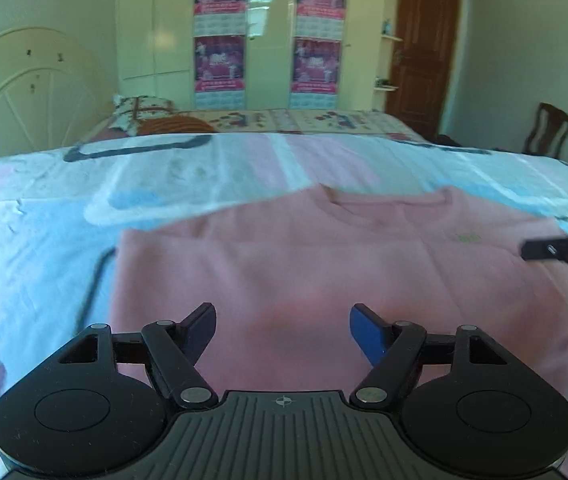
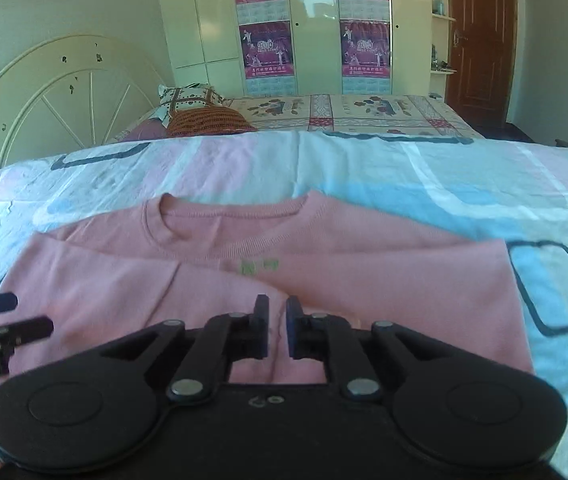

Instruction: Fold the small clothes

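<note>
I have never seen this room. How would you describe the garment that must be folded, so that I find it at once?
Look at the bed with the pale blue and pink sheet, in front of the cream wardrobe. On the near part of the sheet lies a pink sweatshirt, collar toward the wardrobe. It is the only plain pink garment, with a small green mark under the collar.

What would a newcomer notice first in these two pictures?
First the pink shirt, spread flat on the pale blue and pink sheet with its sides folded in over the front. Just above its near part are the two grippers: the left gripper with jaws wide open, and the right gripper nearly shut with a pinch of pink cloth between its pads. Behind stand a white headboard and posters on a wardrobe.
</note>
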Available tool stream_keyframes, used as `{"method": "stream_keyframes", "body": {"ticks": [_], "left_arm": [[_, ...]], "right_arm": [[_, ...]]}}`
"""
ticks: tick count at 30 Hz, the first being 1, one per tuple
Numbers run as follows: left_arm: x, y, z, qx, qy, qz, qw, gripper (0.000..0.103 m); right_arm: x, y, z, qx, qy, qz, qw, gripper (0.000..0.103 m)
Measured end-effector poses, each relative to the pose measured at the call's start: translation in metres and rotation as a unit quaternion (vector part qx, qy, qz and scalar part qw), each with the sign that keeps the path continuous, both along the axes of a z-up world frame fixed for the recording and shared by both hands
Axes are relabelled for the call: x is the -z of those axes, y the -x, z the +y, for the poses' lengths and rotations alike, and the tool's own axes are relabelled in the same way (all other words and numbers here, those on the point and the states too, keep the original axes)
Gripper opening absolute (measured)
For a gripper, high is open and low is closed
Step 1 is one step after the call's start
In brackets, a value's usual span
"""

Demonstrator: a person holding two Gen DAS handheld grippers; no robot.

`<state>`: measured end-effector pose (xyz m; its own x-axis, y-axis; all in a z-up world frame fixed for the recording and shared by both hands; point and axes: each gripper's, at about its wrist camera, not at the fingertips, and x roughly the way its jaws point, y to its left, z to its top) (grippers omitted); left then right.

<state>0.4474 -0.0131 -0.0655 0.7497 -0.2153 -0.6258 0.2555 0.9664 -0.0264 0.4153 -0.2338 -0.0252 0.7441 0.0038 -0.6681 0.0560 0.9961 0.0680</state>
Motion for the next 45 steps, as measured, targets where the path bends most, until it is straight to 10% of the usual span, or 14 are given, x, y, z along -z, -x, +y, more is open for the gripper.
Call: {"method": "stream_keyframes", "body": {"ticks": [6,10,14,20,45], "left_arm": [[0.026,-0.06,0.029,-0.027,-0.006,0.036,0.999,0.074],[0.003,-0.022,0.02,-0.025,-0.008,0.01,0.9996,0.074],[-0.005,0.035,-0.004,0.011,0.044,0.002,0.999,0.074],[0.027,0.074,-0.029,0.008,-0.008,0.018,0.9998,0.074],[0.021,0.079,0.026,-0.019,-0.028,0.032,0.9989,0.074]], "right_arm": [[0.03,-0.036,-0.004,0.009,0.023,0.045,0.999,0.015],[0.01,-0.017,0.001,0.006,0.019,0.029,0.999,0.033],[-0.002,0.021,0.025,-0.049,0.002,0.012,0.999,0.027],[0.025,0.048,0.037,-0.067,0.02,0.04,0.997,0.026],[0.018,0.052,0.005,0.009,0.015,0.051,0.999,0.036]]}}
